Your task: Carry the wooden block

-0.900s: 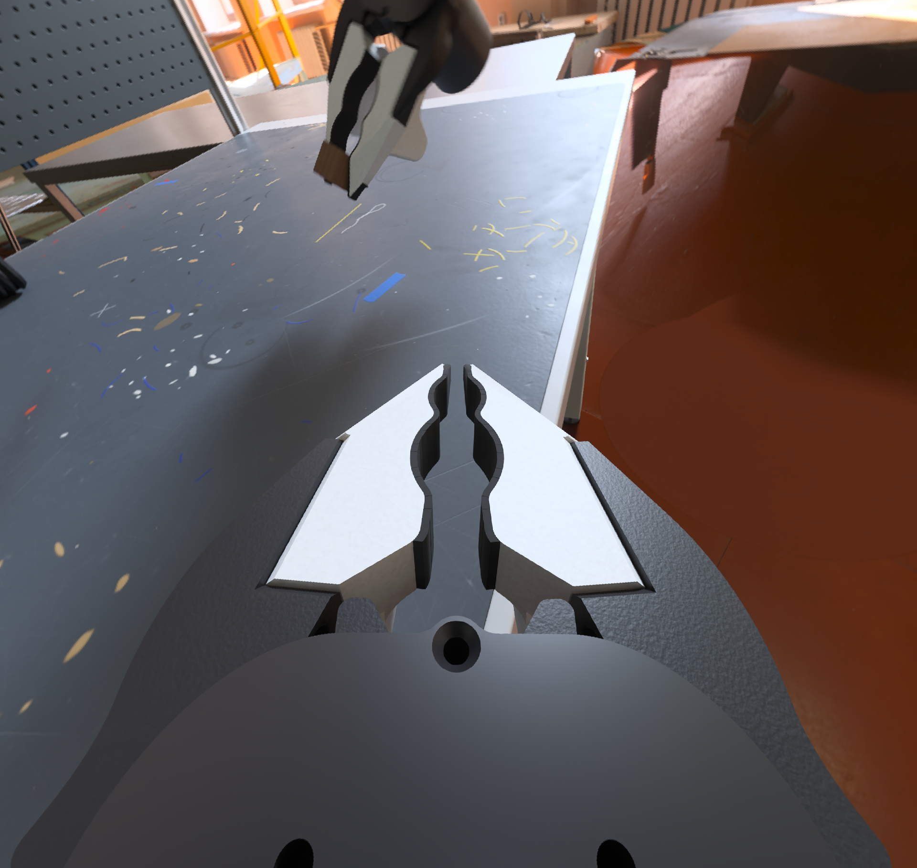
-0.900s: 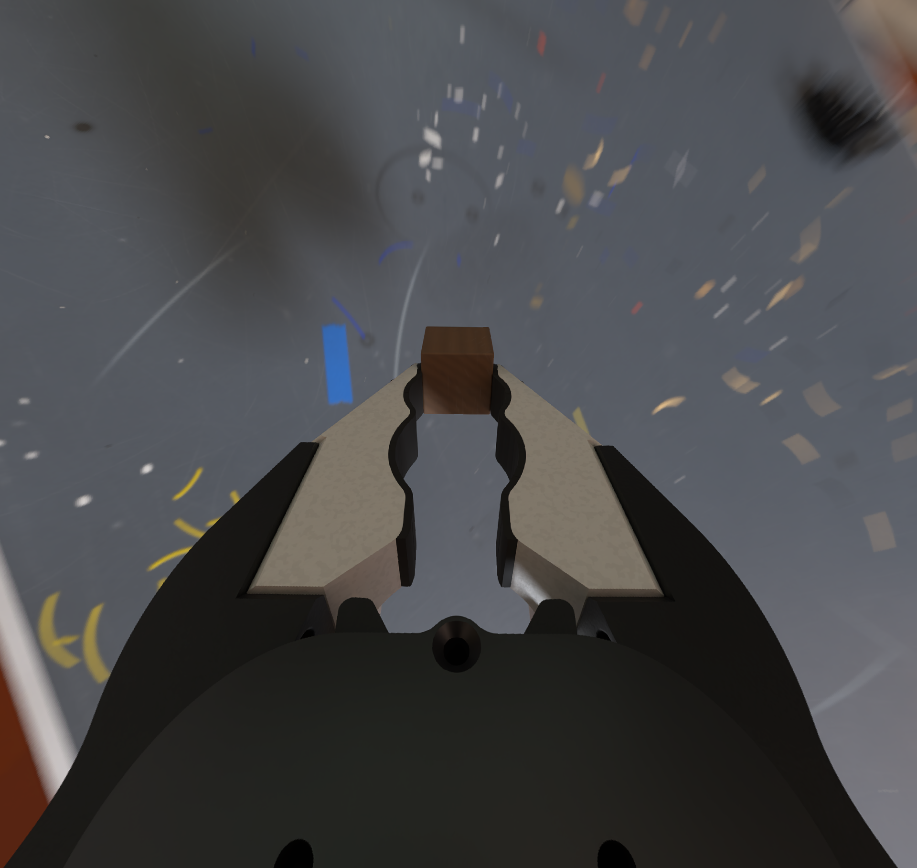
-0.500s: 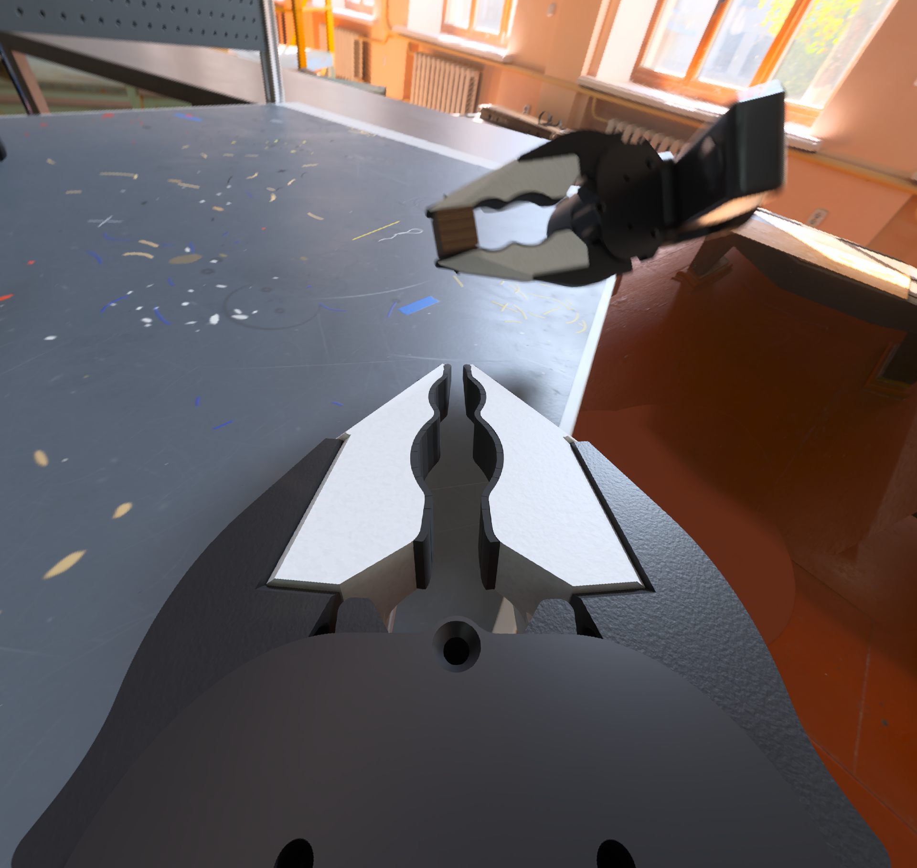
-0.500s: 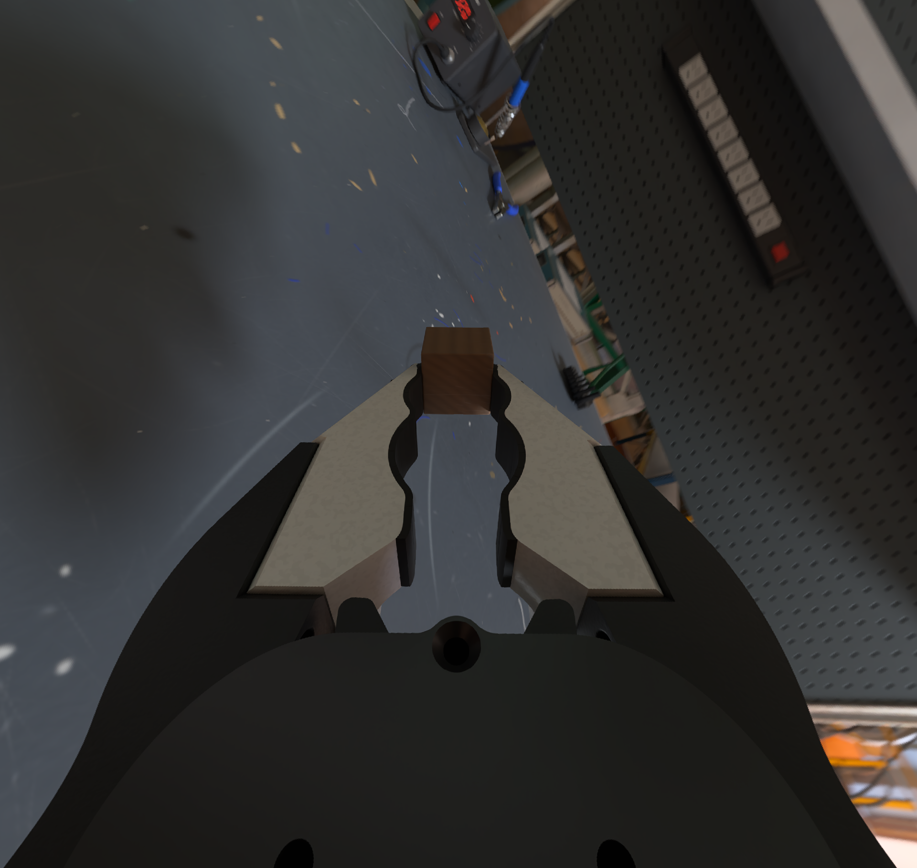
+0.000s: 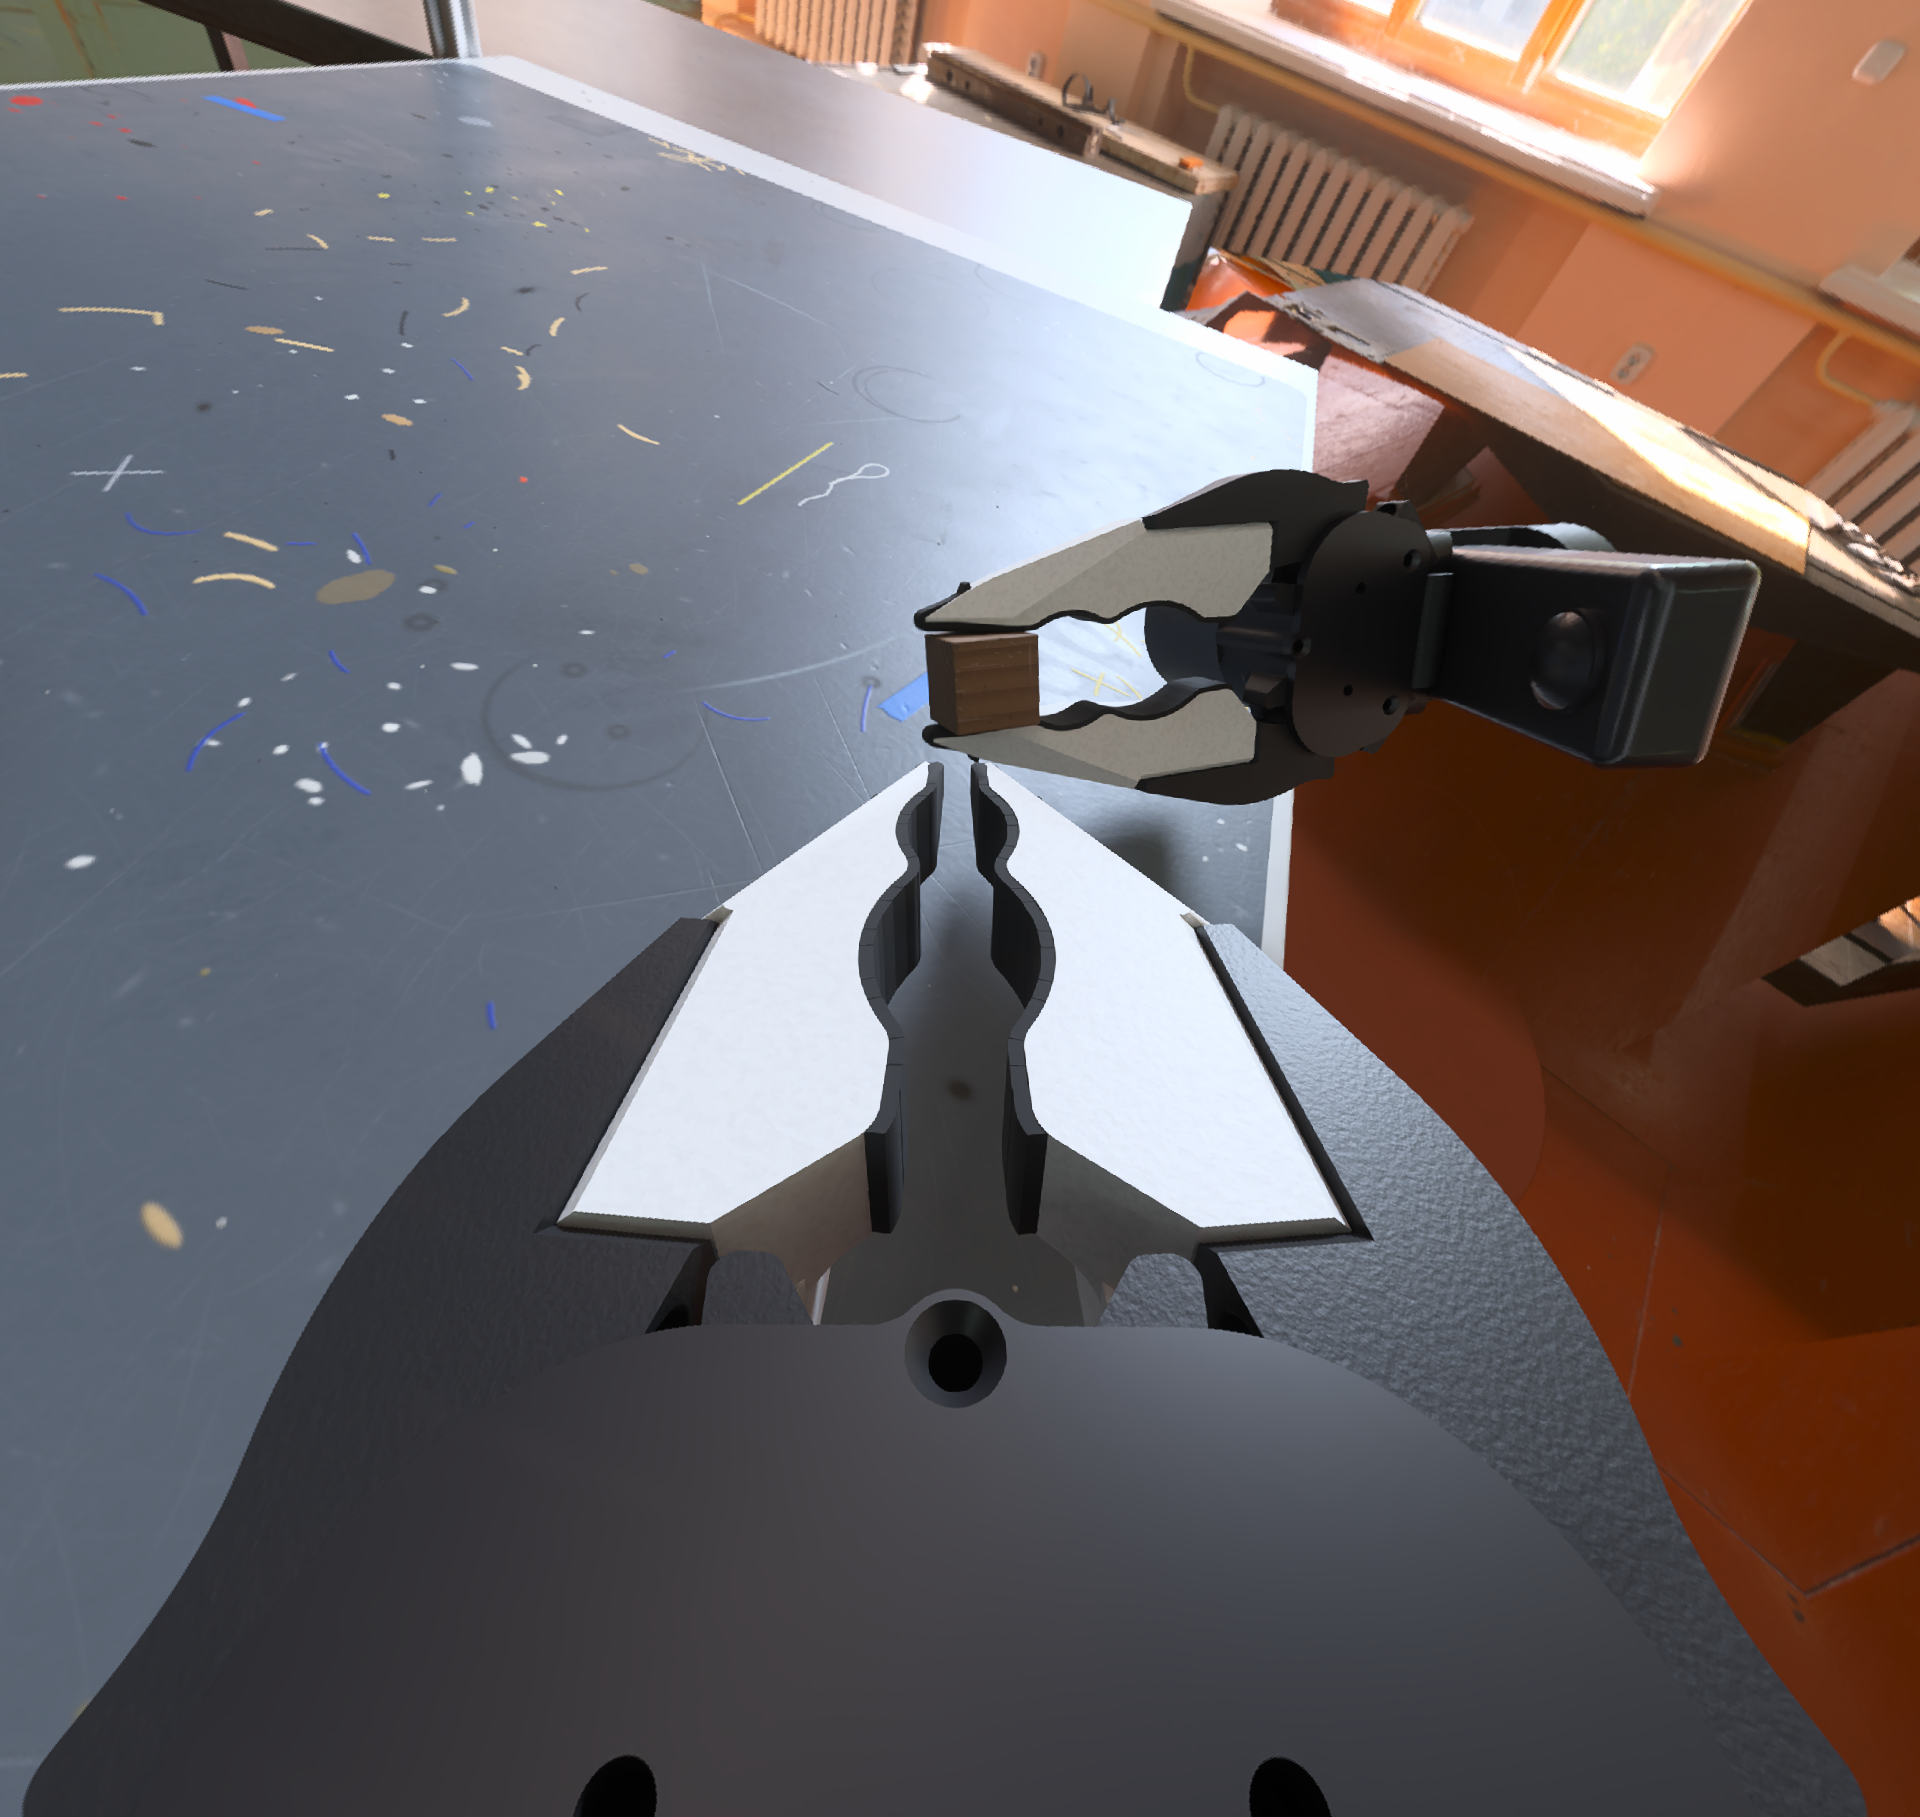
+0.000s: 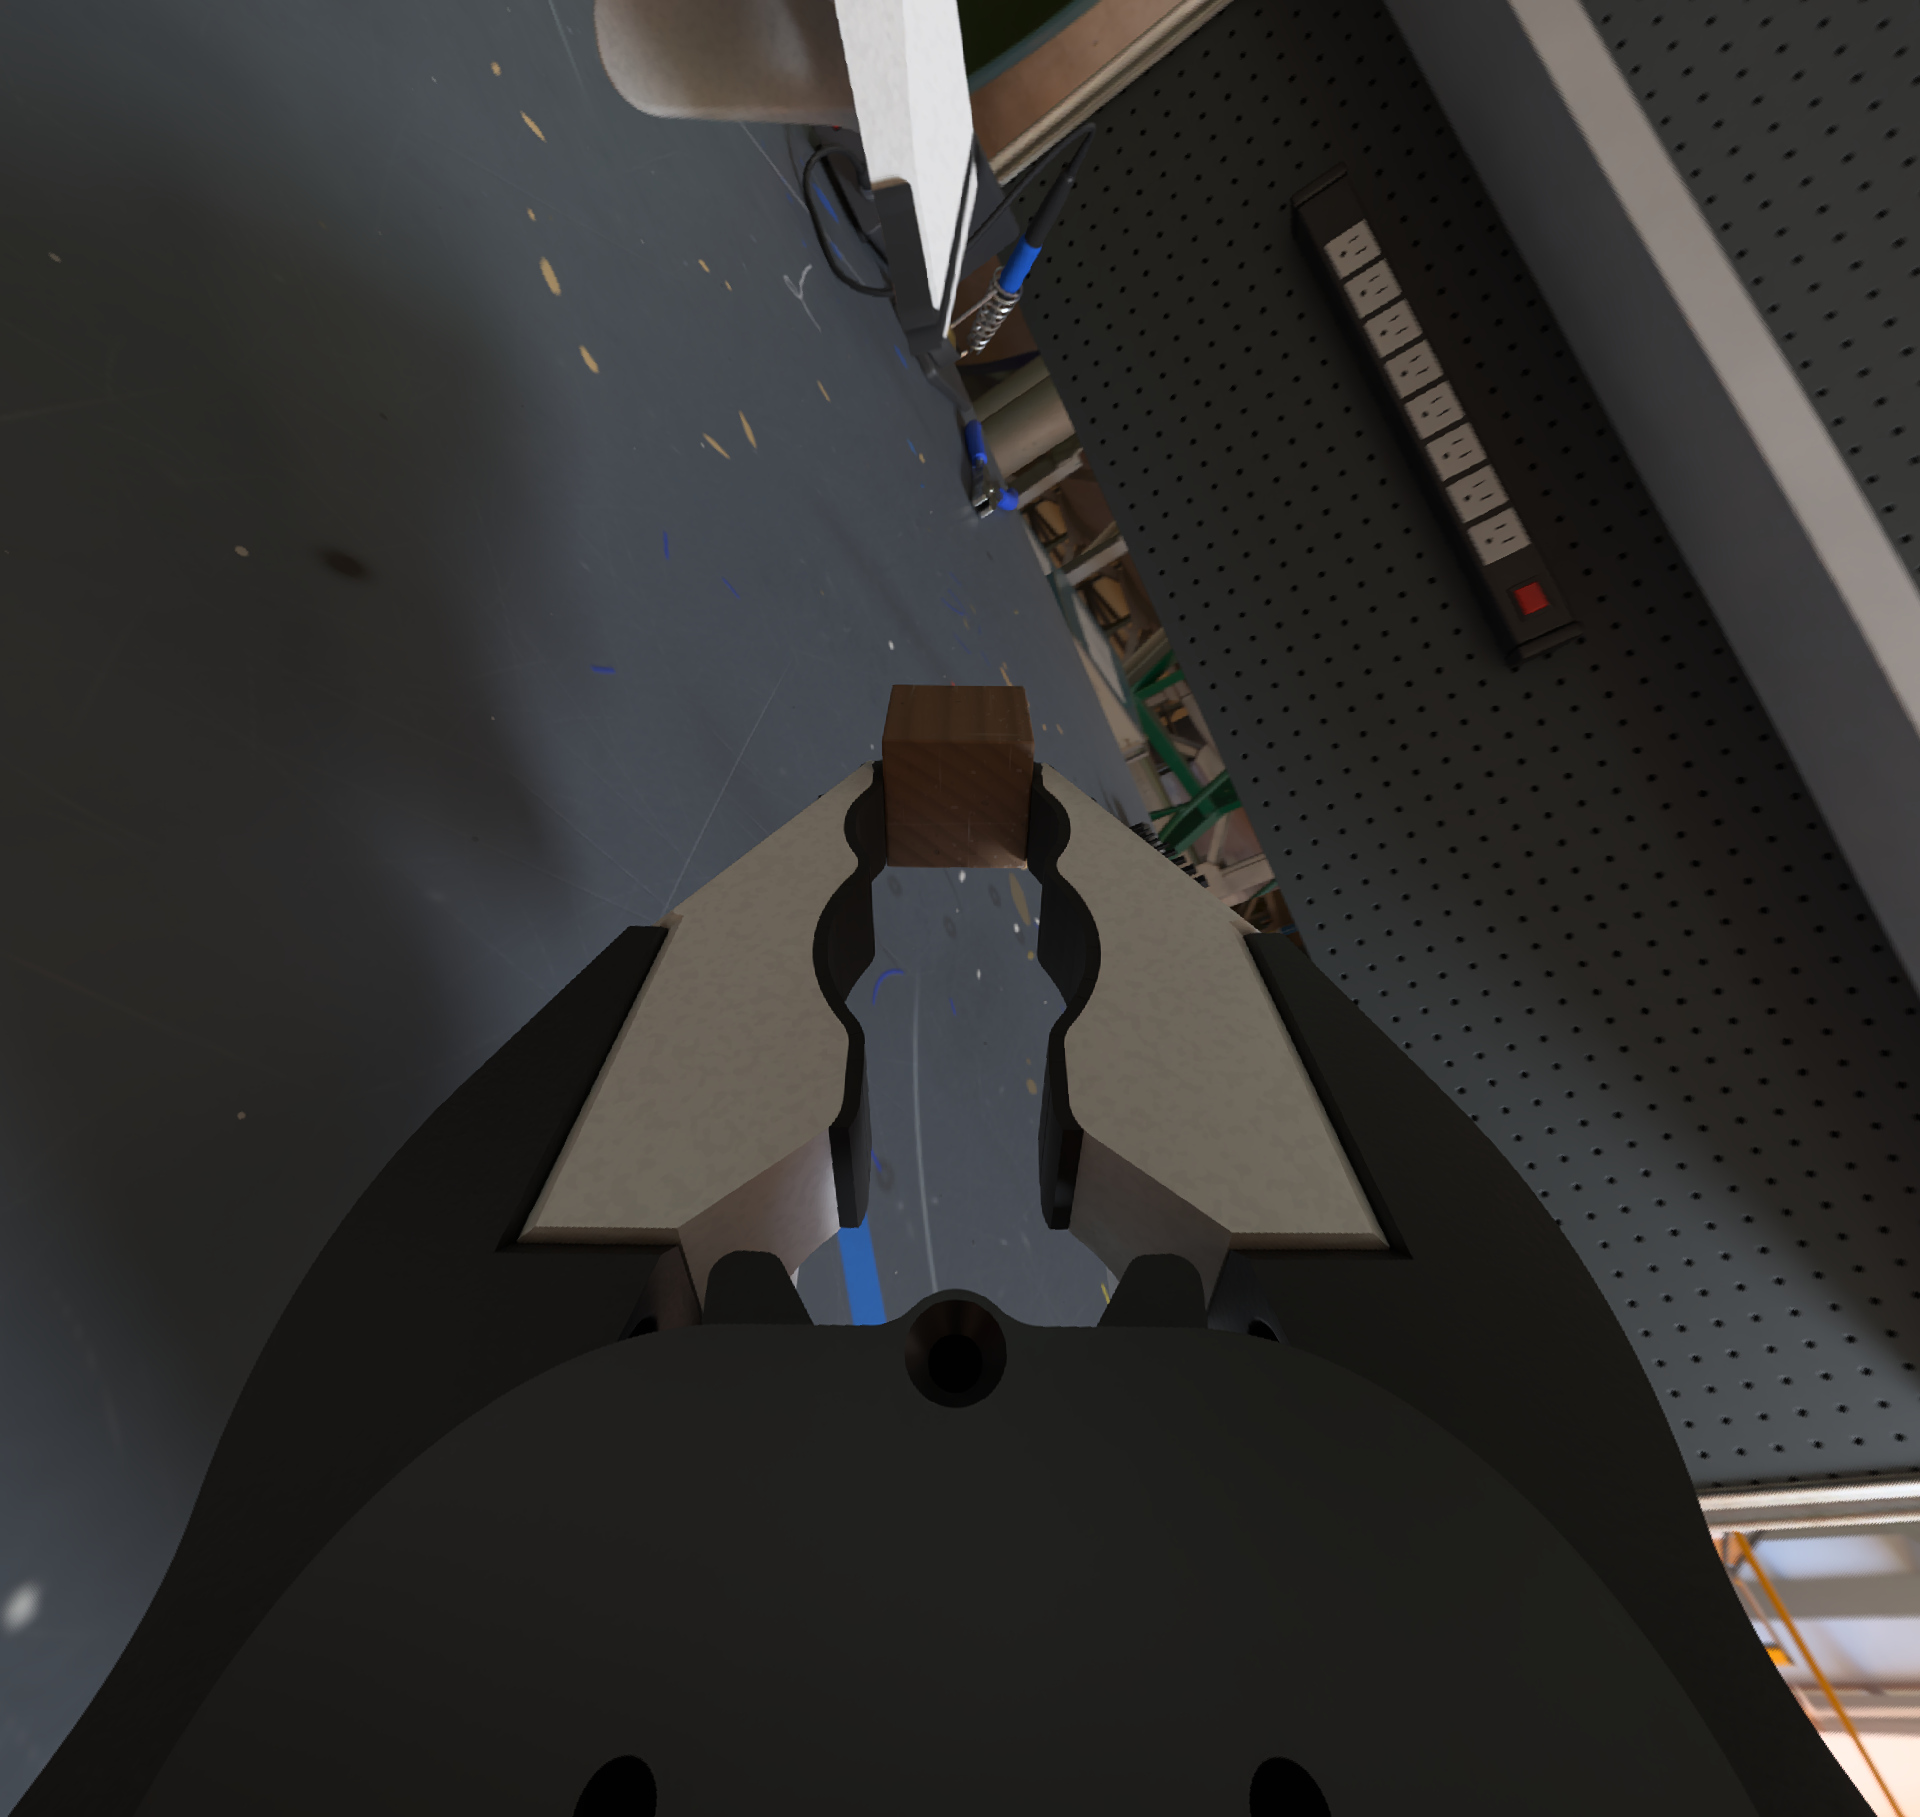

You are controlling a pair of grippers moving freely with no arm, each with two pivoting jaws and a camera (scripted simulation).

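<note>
Grey bench, speckled with paint flecks, fills the left of the left wrist view. Left gripper sits over the bench's right edge, jaws nearly closed, just a thin slit between the tips, nothing in them. Just beyond those tips: wooden block, clamped at the very tips of the right gripper, which lies sideways, clear of the bench surface, body reaching out right past the bench edge over orange floor. Right wrist view: block wedged between the tips, jaws part open to block width. Right of the block, dark pegboard carrying a power strip.
</note>
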